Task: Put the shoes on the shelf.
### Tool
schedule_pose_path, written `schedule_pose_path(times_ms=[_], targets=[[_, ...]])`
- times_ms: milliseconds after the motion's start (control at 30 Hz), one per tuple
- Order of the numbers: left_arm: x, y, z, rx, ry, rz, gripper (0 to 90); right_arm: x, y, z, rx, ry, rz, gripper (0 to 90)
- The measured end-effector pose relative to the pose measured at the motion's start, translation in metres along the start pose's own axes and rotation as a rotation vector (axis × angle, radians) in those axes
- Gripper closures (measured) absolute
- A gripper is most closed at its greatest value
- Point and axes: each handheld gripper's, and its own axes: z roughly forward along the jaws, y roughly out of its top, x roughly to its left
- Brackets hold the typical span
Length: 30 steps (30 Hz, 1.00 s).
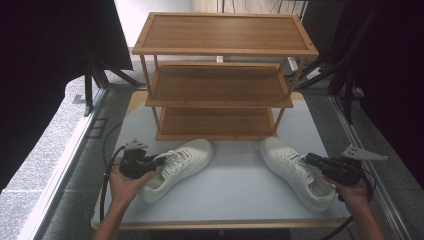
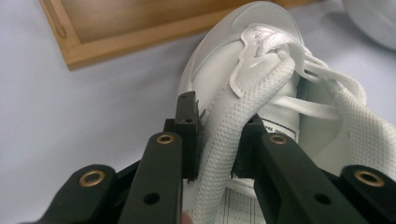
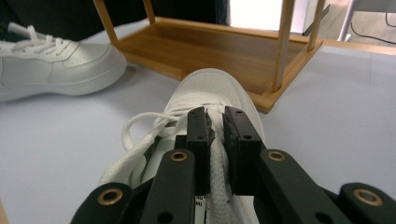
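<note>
- Left gripper — jaws pinching the padded collar of the left shoe, which lies on the table just before the rack.
- Right gripper — jaws pinching the right shoe at its collar.
- Step in hand: both grasps look made. Next move — likely a steady lift toward a shelf, soles level.

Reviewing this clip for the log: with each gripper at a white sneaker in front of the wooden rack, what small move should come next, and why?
Probably a short lift of both shoes. The left gripper is clamped on the padded collar of the left sneaker, and the right gripper is clamped on the collar of the right sneaker. Both shoes rest on the table just before the rack, whose shelves are bare.
</note>
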Motion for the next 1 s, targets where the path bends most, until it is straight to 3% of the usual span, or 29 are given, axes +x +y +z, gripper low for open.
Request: schedule_pose_path(times_ms=[233, 533, 733, 1000], targets=[[-0.005, 0.008, -0.016, -0.087, -0.08, -0.041, 76.6, -0.003, 0.001, -0.013, -0.06, -0.008, 0.059, 81.3], [-0.012, 0.015, -0.027, -0.145, -0.147, -0.07, 76.4, 0.005, 0.011, -0.02, -0.139, -0.007, 0.08, 81.5], [-0.012, 0.017, -0.029, -0.176, -0.17, -0.1, 76.4, 0.015, 0.018, -0.017, -0.175, 0.013, 0.094, 81.6], [-0.019, 0.025, -0.033, -0.213, -0.181, -0.094, 76.4, 0.028, 0.031, -0.008, -0.209, 0.045, 0.106, 81.8]])
